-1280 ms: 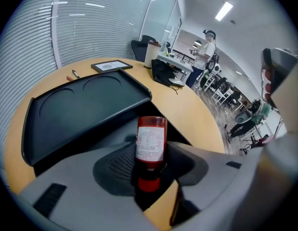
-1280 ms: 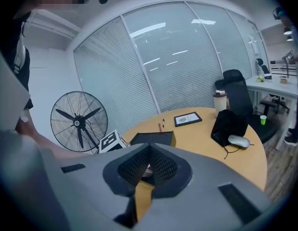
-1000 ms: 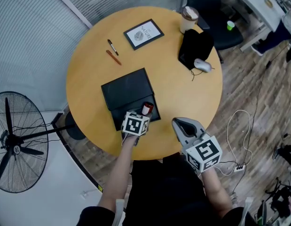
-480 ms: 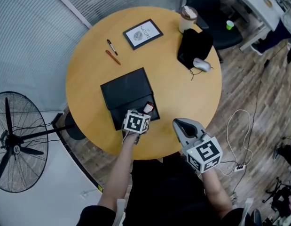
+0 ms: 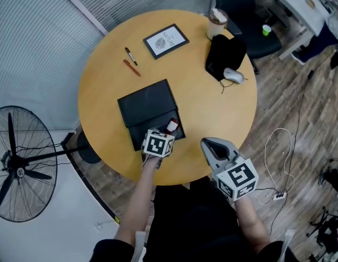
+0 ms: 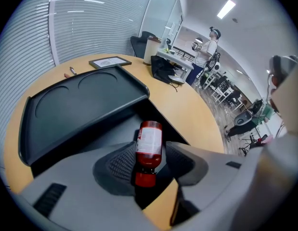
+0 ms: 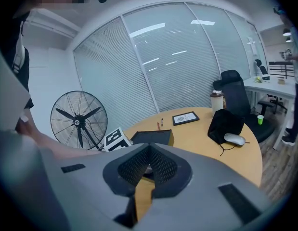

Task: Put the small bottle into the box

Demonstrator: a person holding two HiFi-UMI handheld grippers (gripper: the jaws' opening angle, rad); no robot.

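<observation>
The small red bottle (image 5: 172, 126) with a white label lies in the open black box (image 5: 137, 134), whose lid (image 5: 148, 103) is folded back on the round wooden table (image 5: 212, 108). In the left gripper view the bottle (image 6: 149, 143) points away, its cap nearest me. My left gripper (image 6: 149, 161) is at the box's near edge. Its jaws stand a little wider than the bottle, with a thin gap at the right pad (image 6: 182, 159). In the head view the marker cube hides the left gripper (image 5: 164, 132). My right gripper (image 5: 212, 145) hovers shut over the table's near edge, holding nothing.
Two pens (image 5: 131, 61) and a framed picture (image 5: 166, 40) lie at the far left. A cup (image 5: 217, 22), a black bag (image 5: 227, 54) and a mouse (image 5: 234, 76) are at the far right. A standing fan (image 5: 18, 165) is on the floor to the left.
A second ago the bottle stood upright with its red cap up; it has since tipped and now lies in the box. Both grippers have barely moved.
</observation>
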